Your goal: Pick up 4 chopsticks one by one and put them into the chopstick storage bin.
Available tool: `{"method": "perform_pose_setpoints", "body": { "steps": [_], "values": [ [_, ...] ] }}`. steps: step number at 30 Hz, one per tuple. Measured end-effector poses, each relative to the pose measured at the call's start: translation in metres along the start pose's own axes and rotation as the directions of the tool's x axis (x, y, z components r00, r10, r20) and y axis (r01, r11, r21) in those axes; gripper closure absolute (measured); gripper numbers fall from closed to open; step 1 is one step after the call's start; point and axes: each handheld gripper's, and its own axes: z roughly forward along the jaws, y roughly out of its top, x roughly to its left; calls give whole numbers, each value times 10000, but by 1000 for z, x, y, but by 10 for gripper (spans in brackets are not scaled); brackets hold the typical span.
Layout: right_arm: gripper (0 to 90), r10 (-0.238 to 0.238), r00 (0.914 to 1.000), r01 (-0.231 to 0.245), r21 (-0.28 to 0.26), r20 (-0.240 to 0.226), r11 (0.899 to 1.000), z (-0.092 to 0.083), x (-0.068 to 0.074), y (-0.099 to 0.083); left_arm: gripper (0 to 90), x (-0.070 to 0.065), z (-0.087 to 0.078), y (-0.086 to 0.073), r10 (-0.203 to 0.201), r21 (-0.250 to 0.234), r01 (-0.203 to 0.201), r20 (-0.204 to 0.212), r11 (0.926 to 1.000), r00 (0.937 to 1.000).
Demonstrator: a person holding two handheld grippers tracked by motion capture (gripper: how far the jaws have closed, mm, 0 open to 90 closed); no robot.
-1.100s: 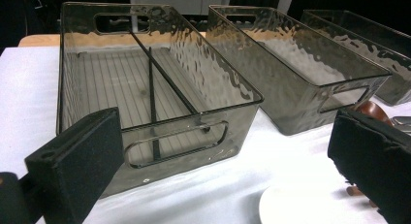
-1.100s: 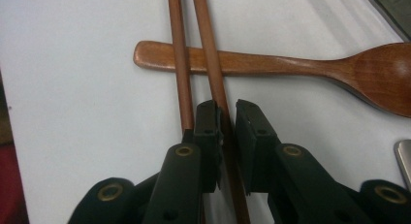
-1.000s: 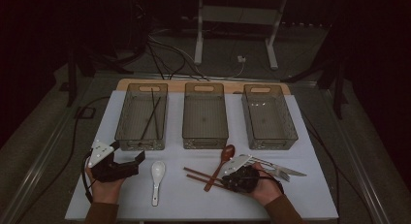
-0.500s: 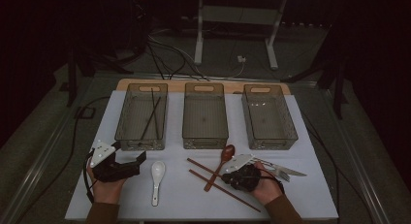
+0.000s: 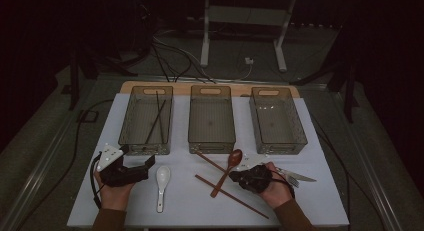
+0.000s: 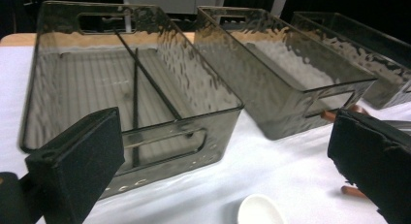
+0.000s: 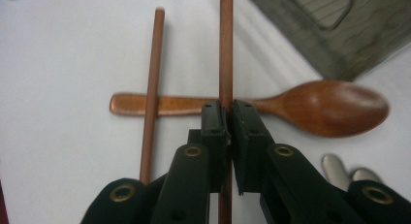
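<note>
Pinching one brown chopstick [image 7: 226,44] between its pressed-together jaws, the right gripper [image 7: 228,112] sat low over the white table [image 5: 300,211], front right. The stick ran straight out past the jaw tips and crossed over the handle of the wooden spoon [image 7: 334,106]. A 2nd chopstick [image 7: 151,88] lay just beside it, also across the spoon handle, not in the grip. In the high view the right gripper [image 5: 250,177] was next to the spoon [image 5: 231,163], w/ metal cutlery [image 5: 295,175] just to its right. Beyond stood three clear bins in a row; the middle bin [image 5: 212,141] was nearest the sticks, the right bin [image 5: 278,141] close by, the left bin [image 5: 146,141] holding a dark chopstick pair [image 5: 156,118]. Left gripper [image 5: 131,163] stayed spread, nothing between jaws, near the left bin's front wall, a white spoon [image 5: 162,178] beside it.
</note>
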Motion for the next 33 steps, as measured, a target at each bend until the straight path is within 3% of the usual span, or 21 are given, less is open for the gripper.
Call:
{"method": "perform_pose_setpoints", "body": {
  "steps": [7, 16, 25, 28, 33],
  "values": [
    [846, 363, 9993, -355, -612, 115, 9975, -6, -1, 13, 8, -12, 9, 9, -26, 80, 23, 418, 10000, 9991],
    [845, 706, 9975, -695, -1289, 39, 9892, -5, 4, 32, 15, -36, 28, 21, -265, 67, 259, 1191, 9996, 9925],
    [846, 941, 9955, -940, -1884, -81, 9776, -2, 11, 51, 149, -64, 48, 27, -253, 265, 206, 1919, 9994, 9811],
    [846, 1049, 9944, -1057, -2198, -155, 9698, -2, 15, 57, 221, -70, 54, 27, -438, 365, 362, 2350, 9987, 9710],
    [846, 1226, 9923, -1236, -2587, -202, 9580, -2, 19, 66, 445, -76, 62, 25, -903, 434, 808, 3144, 9958, 9450]
  ]
}}
